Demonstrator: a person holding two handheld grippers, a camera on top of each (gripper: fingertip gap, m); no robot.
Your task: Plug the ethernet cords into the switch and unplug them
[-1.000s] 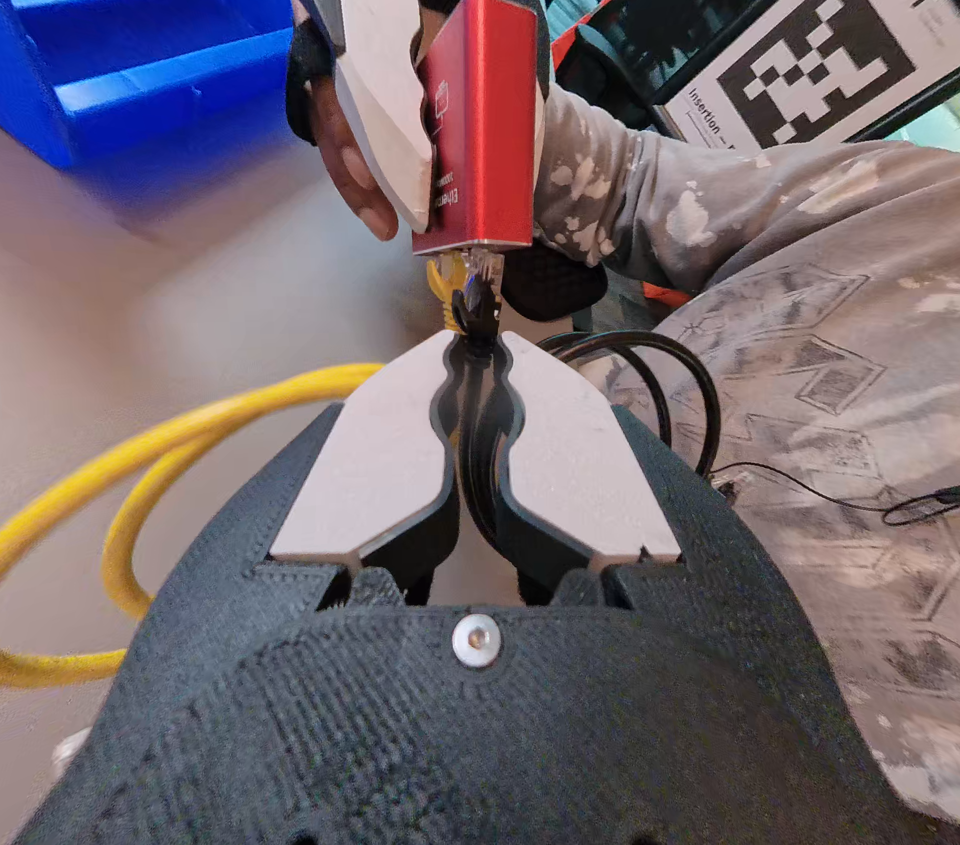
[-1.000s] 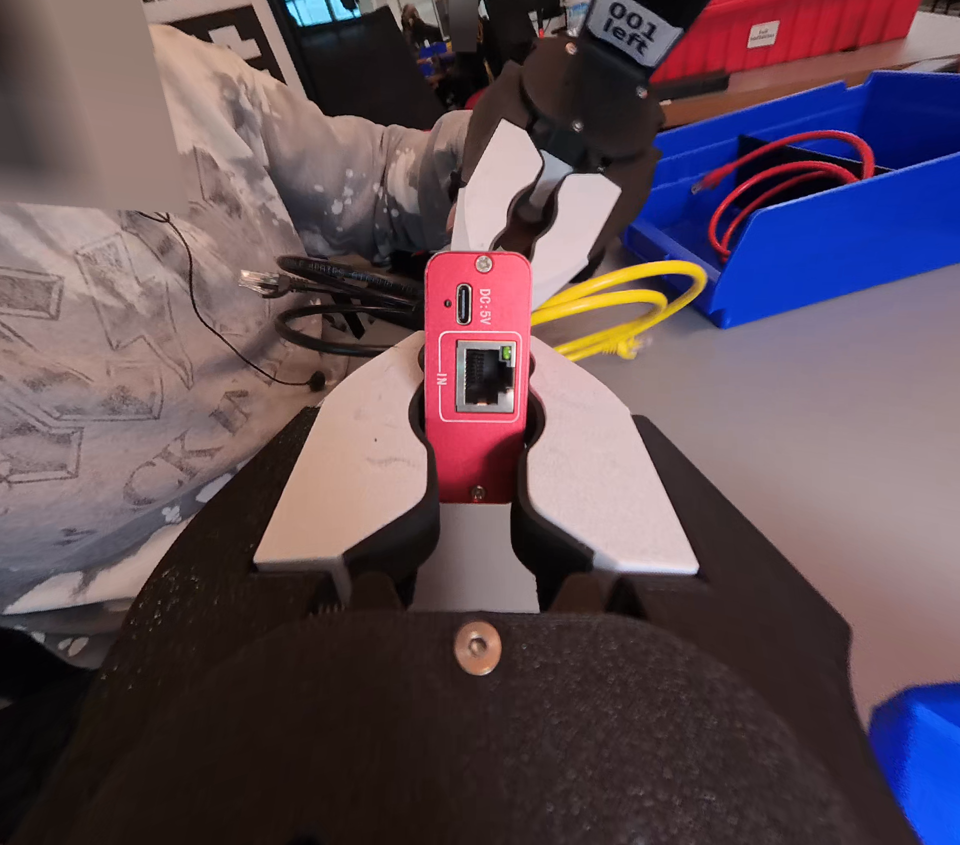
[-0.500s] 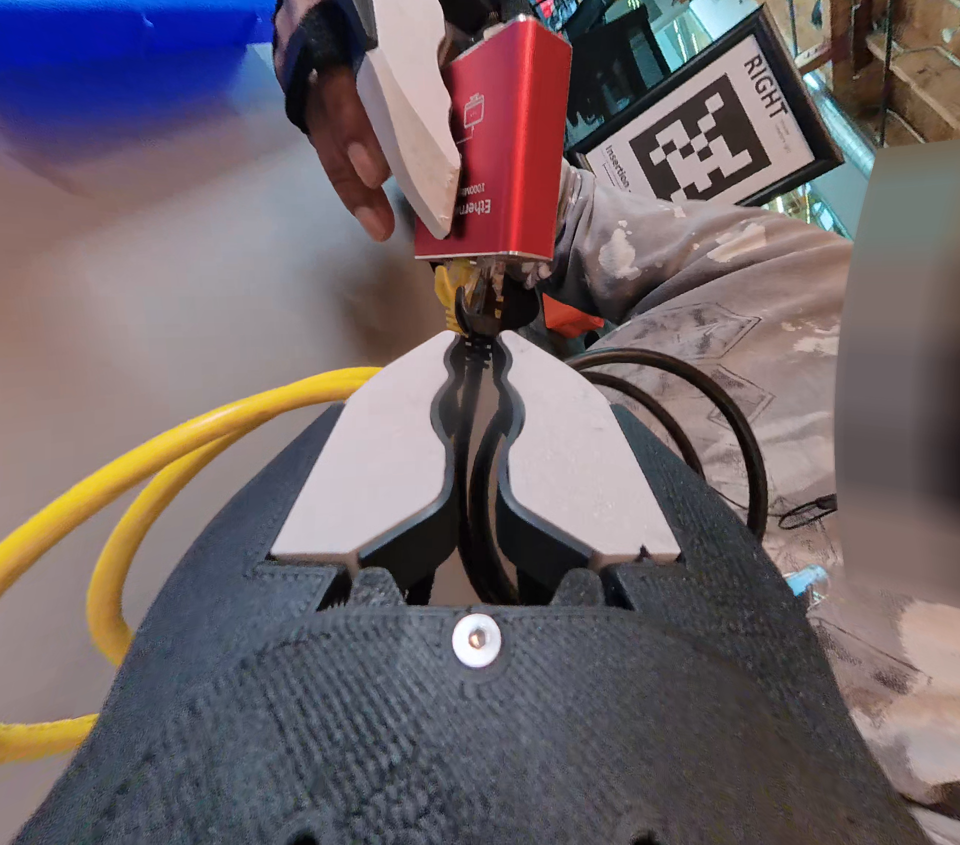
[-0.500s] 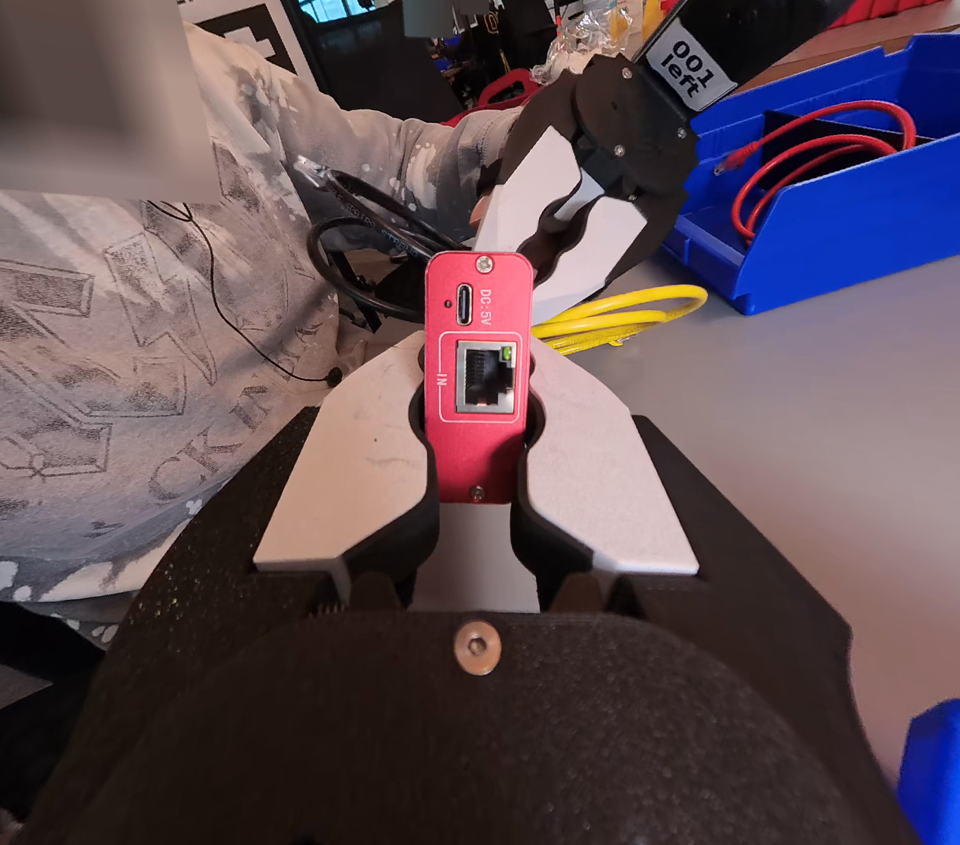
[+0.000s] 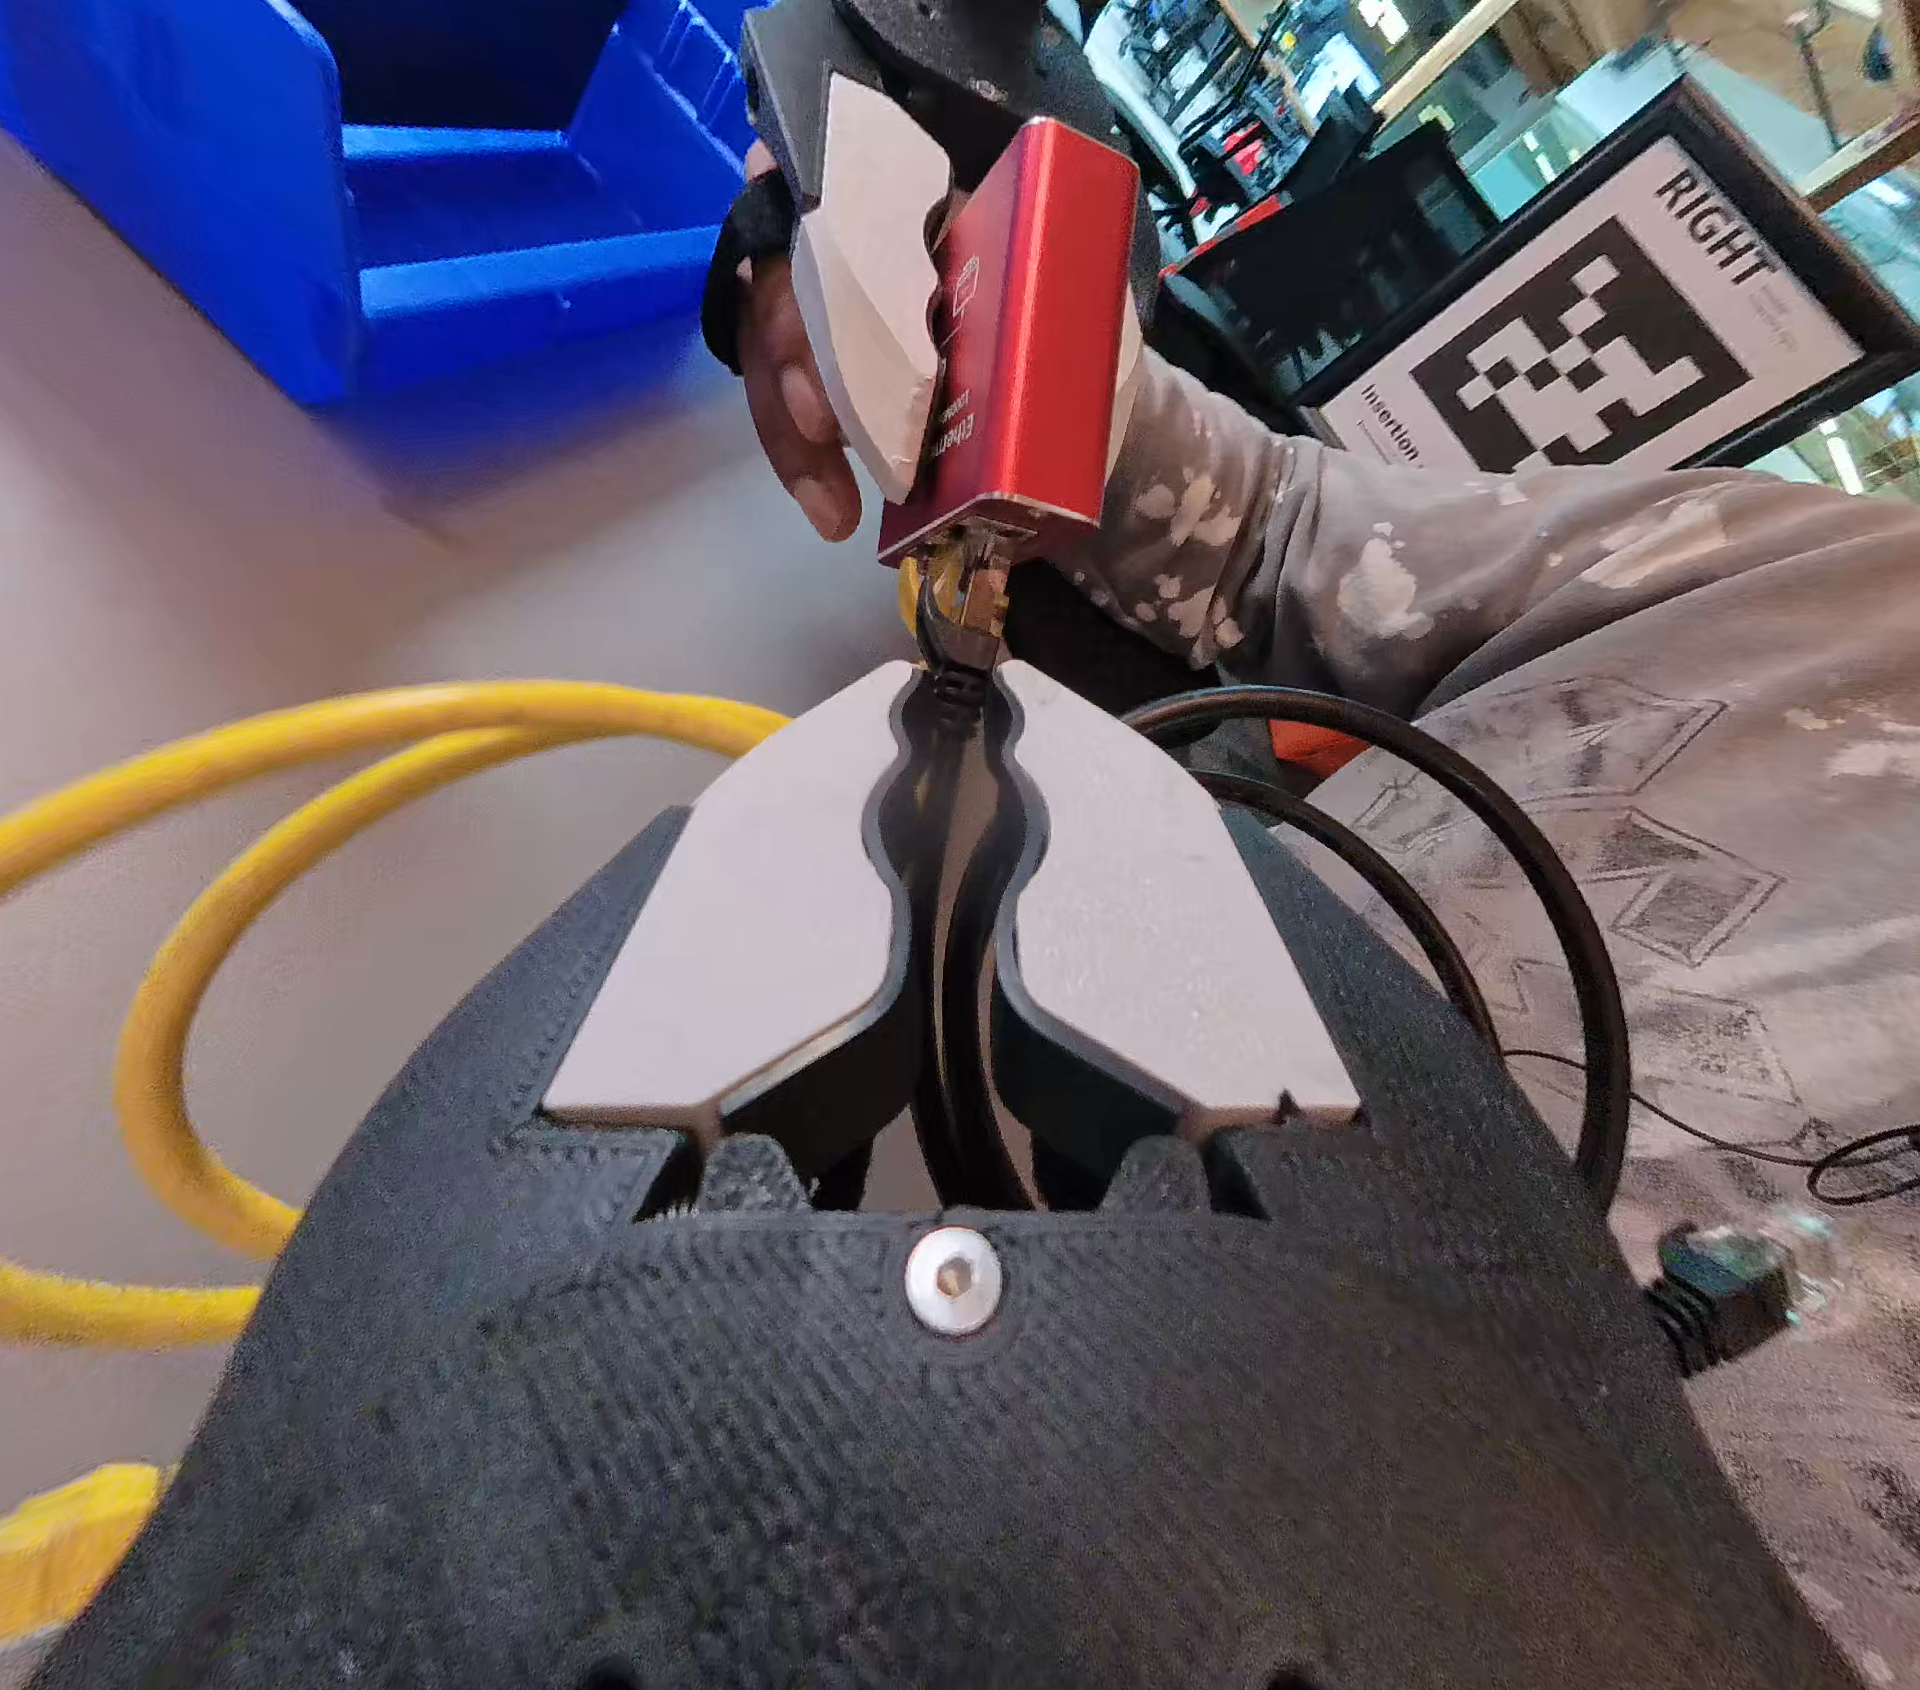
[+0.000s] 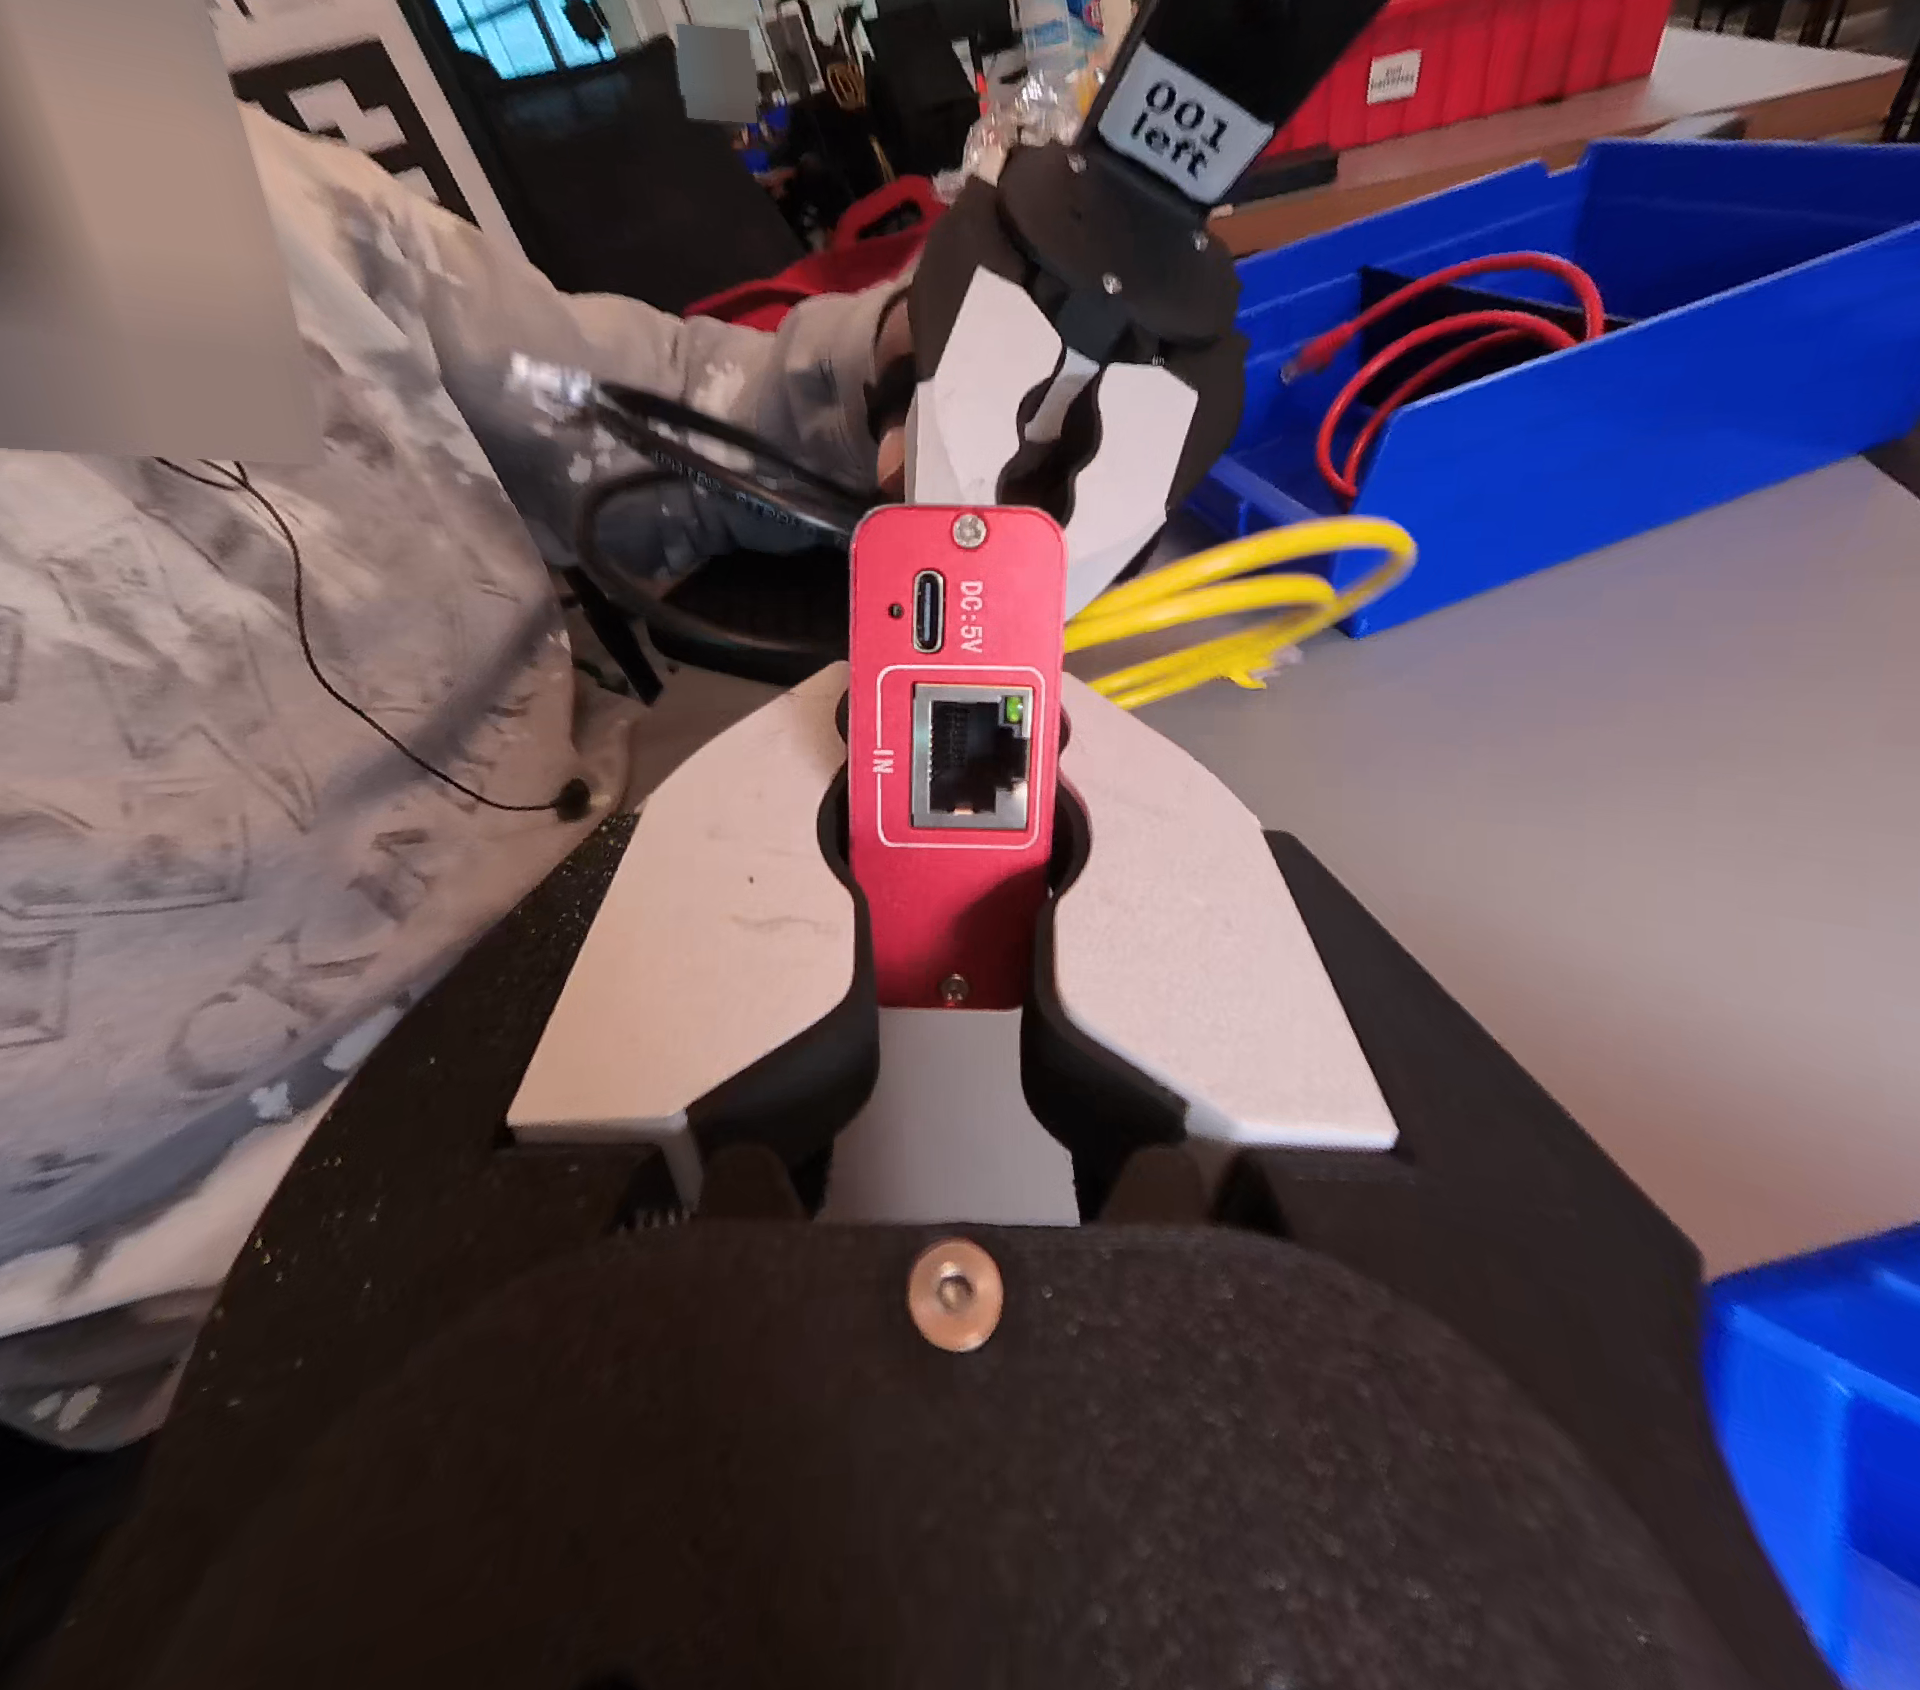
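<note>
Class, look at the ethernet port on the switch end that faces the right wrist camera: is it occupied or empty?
Empty. The port on the red switch shows an open socket with nothing plugged in; the black cord meets the opposite end.

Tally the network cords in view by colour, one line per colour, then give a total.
Yellow cord: 1, plugged into the red switch
Black cord: 1, its plug at the switch, held by the left tool
Red cord: 1, coiled in the blue bin
Total: 3

Left gripper (image 5: 954, 684) and right gripper (image 6: 951, 767) apparently both clamped.
</note>
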